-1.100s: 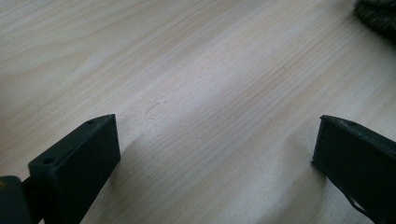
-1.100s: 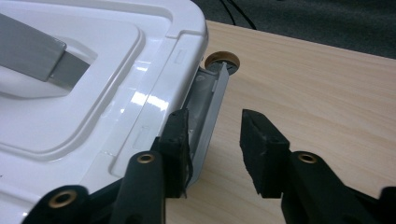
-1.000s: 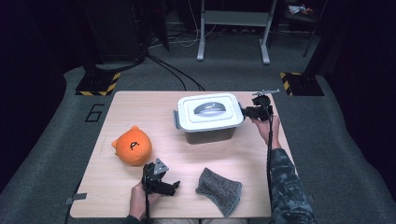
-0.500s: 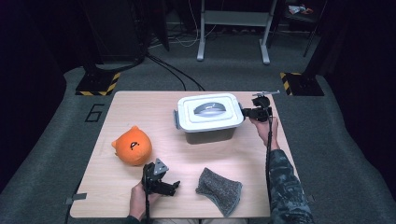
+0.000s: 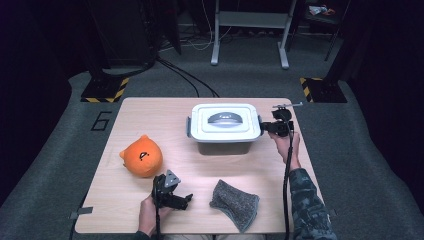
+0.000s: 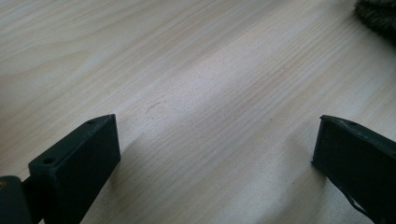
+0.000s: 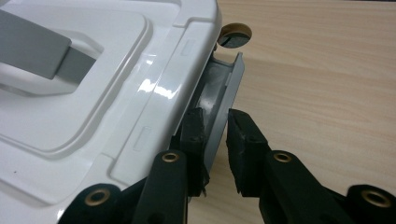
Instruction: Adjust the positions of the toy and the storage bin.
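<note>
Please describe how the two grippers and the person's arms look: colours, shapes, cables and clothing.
Both grippers are black. The left gripper carries a grey three-cornered plate on top; its fingers are flat, blocky black pads. The right gripper has jointed black links with brass-coloured rivets. A black cable trails along the right arm, which wears a camouflage-pattern sleeve.

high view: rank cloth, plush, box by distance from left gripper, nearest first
From the left gripper, low on the table's near edge:
1. Cloth, just beside it toward the person's right.
2. Plush, a little farther, up and to the left.
3. Box, farthest, across the table, where the right gripper works at its side latch.
</note>
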Available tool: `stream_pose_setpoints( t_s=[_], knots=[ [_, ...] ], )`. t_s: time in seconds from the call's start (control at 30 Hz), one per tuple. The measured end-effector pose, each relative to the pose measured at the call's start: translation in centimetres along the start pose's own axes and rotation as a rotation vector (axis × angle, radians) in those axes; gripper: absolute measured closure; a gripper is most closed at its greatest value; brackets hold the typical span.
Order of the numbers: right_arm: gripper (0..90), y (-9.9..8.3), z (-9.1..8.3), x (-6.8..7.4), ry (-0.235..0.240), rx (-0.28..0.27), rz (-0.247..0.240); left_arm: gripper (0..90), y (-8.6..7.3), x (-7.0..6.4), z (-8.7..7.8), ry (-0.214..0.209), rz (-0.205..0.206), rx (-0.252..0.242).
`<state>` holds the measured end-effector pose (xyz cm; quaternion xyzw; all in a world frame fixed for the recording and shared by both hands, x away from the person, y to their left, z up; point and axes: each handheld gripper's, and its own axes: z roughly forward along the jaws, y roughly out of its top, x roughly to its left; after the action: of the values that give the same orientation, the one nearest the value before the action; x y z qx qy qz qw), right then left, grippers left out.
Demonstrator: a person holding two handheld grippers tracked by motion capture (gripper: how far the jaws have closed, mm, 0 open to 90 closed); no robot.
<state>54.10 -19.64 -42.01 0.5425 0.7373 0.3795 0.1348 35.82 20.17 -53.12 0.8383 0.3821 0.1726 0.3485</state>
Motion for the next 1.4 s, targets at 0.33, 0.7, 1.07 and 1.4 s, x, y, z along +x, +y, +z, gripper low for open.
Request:
stream_pose_setpoints(
  t_s=[0.33, 0.7, 1.07, 1.4],
  knots=[
    [66.4, -0.8, -0.8, 0.3, -0.013, 0.005, -0.012, 0.4, 0.0, 0.0, 0.0, 0.001, 0.000, -0.001],
    [60.5, 0.3, -2.6, -0.5, -0.059, -0.055, -0.020, 0.4, 0.0, 0.0, 0.0, 0.000, -0.001, -0.002],
    [50.1, 2.5, -2.6, 1.7, 0.045, -0.065, -0.123, 0.4, 0.0, 0.0, 0.0, -0.001, -0.002, -0.004],
    [42.2, 3.1, -1.2, 5.0, 0.143, -0.014, -0.292, 0.4, 0.0, 0.0, 0.0, -0.001, -0.002, -0.003]
  ],
)
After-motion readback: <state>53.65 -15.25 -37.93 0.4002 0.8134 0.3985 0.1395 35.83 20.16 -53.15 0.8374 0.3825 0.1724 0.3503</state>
